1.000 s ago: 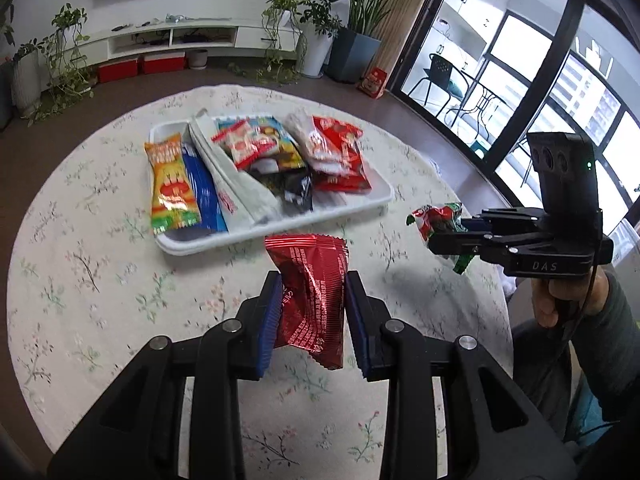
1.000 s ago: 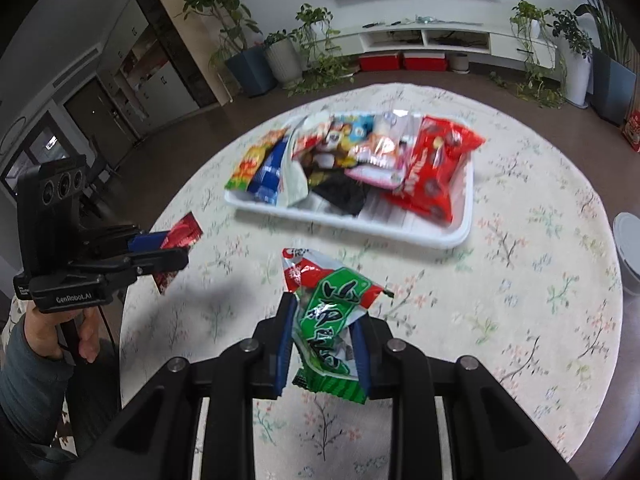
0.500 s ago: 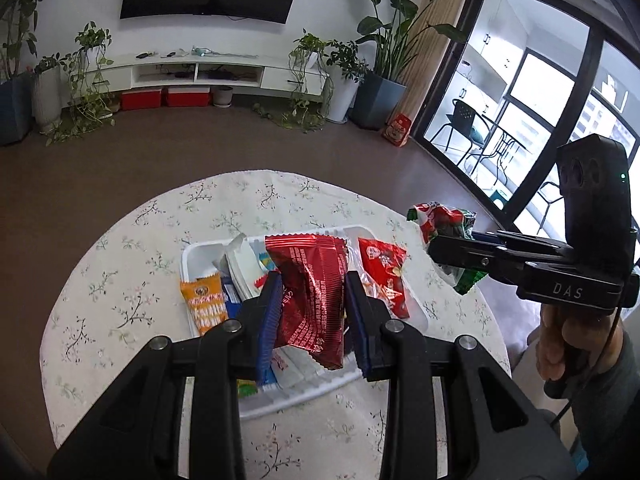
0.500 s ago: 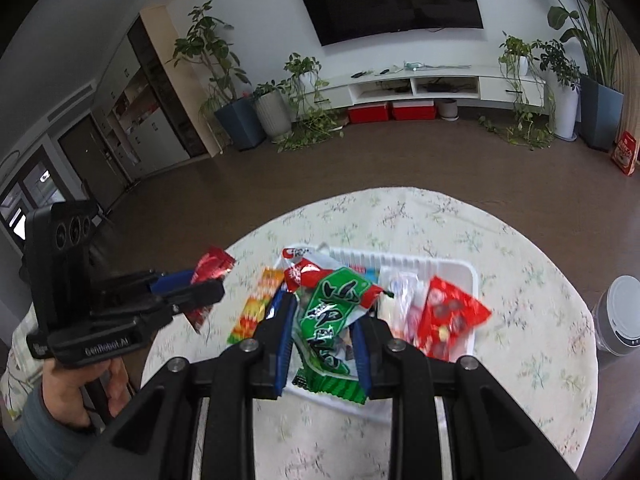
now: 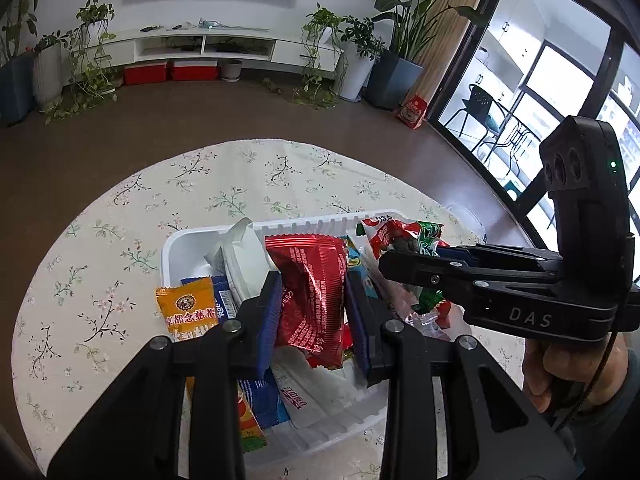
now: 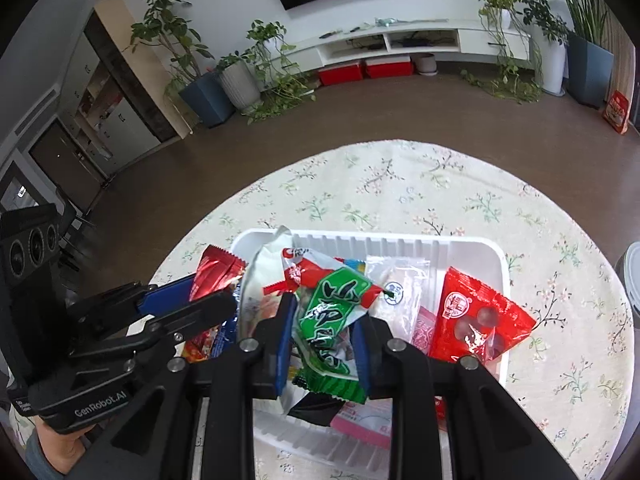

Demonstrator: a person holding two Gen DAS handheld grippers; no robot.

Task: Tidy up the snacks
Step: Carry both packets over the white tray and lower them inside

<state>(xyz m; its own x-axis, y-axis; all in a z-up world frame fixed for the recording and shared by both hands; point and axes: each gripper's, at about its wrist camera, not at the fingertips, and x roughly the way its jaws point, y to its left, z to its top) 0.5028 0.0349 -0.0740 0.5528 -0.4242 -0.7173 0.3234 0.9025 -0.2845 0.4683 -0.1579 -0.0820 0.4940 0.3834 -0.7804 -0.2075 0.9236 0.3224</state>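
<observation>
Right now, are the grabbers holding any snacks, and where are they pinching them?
Yes, both. The left gripper pinches the red packet by its sides, mid-body. The right gripper pinches the green packet by its sides, near its lower half.

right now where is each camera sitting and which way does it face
Left wrist: on the left gripper, looking down its fingers at the red packet over the white tray; the right gripper and hand show at right.
Right wrist: on the right gripper, facing the green packet above the tray; the left gripper and hand show at left.
Shared: tray, floral tablecloth, TV wall, both grippers.
</observation>
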